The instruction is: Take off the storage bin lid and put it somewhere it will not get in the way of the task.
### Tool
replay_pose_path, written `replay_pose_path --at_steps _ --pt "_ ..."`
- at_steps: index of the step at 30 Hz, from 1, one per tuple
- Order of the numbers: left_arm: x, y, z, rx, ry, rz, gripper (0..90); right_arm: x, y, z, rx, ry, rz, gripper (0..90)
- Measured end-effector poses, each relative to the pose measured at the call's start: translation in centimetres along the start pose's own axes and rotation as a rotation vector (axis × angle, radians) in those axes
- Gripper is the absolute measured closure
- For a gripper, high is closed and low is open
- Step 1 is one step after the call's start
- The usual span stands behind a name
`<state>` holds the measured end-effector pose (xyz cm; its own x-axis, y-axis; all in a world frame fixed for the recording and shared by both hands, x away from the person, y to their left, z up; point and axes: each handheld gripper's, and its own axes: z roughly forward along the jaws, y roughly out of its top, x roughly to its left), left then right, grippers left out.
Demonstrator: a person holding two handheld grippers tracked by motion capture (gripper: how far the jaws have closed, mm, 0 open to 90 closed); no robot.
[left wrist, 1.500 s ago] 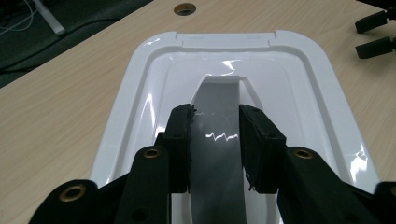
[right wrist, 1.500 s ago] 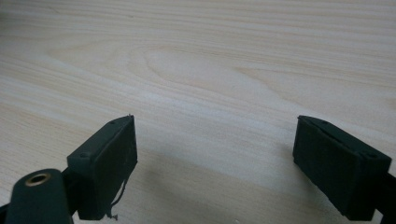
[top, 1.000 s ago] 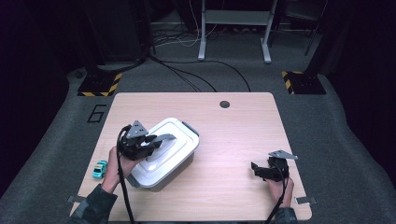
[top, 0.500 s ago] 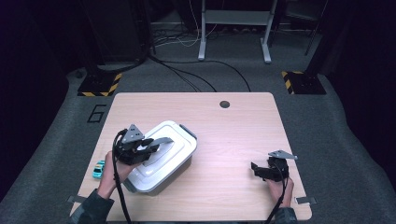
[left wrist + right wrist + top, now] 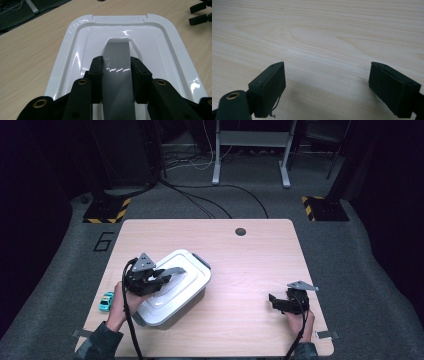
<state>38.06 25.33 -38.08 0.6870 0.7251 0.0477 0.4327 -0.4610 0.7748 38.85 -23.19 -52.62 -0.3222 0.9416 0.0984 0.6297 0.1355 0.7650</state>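
A white plastic box (image 5: 196, 272) with a lid (image 5: 160, 47) sits on the left half of the wooden table (image 5: 255, 265). A grey handle (image 5: 117, 47) runs along the lid's middle. My left gripper (image 5: 117, 62) is shut on that handle, one jaw on each side of it, and it hangs over the box's near-left part (image 5: 167, 276). My right gripper (image 5: 272, 301) rests low over bare wood near the table's front right, jaws wide apart (image 5: 327, 68) with nothing between them.
A small teal toy car (image 5: 106, 301) lies at the table's left edge, beside the left hand. A round cable hole (image 5: 240, 231) sits near the far edge. The right gripper's jaws (image 5: 200, 12) appear at the upper right of the left gripper view.
The box and my left gripper have shifted slightly toward the table's near edge together. The right gripper has stayed put.
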Motion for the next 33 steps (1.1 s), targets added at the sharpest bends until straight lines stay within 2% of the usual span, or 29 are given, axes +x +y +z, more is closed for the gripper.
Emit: replay_pose_path --at_steps 13,18,25,29,33 --pt "0.3 1.3 -1.6 -0.045 0.017 0.012 66.9 0.0 0.0 0.0 0.002 0.001 -0.002 13.3" --pt "0.9 2.3 -2.6 -0.065 0.043 0.021 66.9 0.0 0.0 0.1 0.008 -0.001 -0.001 13.1" --pt "1.7 3.1 -3.6 -0.079 0.061 0.014 66.9 0.1 0.0 0.1 0.014 -0.005 -0.005 12.1" --pt "2.3 3.5 -4.0 -0.079 0.079 0.018 66.9 0.1 0.1 0.2 0.025 -0.003 -0.006 8.1" --pt "3.1 3.9 -4.3 -0.080 0.099 0.002 66.9 0.3 0.2 0.4 0.048 -0.014 -0.026 2.9"
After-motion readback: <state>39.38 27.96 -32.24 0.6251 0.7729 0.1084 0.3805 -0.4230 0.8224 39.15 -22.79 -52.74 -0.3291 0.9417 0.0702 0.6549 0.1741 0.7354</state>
